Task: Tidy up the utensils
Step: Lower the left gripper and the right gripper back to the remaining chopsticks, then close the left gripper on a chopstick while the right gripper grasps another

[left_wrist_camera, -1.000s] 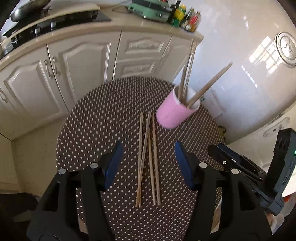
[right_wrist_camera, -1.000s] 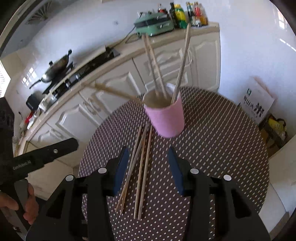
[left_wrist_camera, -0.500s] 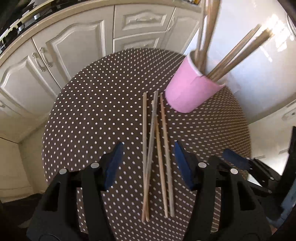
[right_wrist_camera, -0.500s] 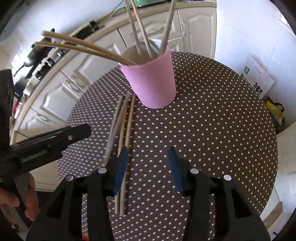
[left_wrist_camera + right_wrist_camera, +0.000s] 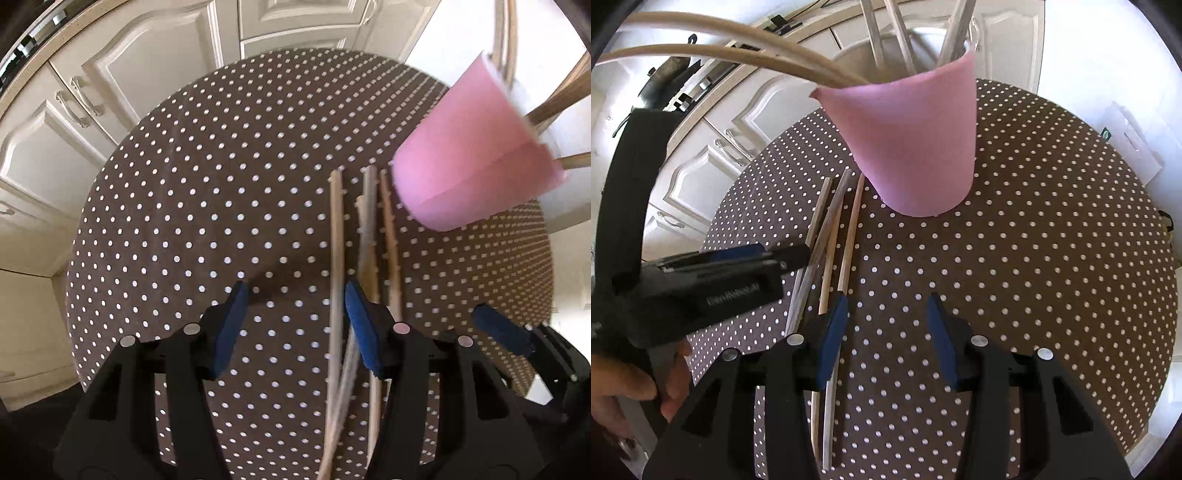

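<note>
A pink cup [image 5: 912, 147] holding several wooden chopsticks stands on the round brown polka-dot table [image 5: 1052, 240]; it also shows in the left wrist view [image 5: 472, 158]. Several loose chopsticks [image 5: 338, 258] lie side by side on the cloth left of the cup, also in the right wrist view [image 5: 831, 236]. My left gripper [image 5: 293, 325] is open, low over the table, with the leftmost chopstick between its fingers and the right finger [image 5: 360, 325] over the bundle. My right gripper [image 5: 886, 332] is open and empty just right of the chopsticks, in front of the cup.
White kitchen cabinets [image 5: 92, 92] stand beyond the table's far left edge, with a stove and pan [image 5: 665, 81] on the counter. The left gripper's body [image 5: 701, 280] and the holding hand lie left of the right gripper. A white wall is on the right.
Both grippers have moved down and forward toward the table. The left gripper now straddles the loose chopsticks; the right has come close to the cup. Both stay open.
</note>
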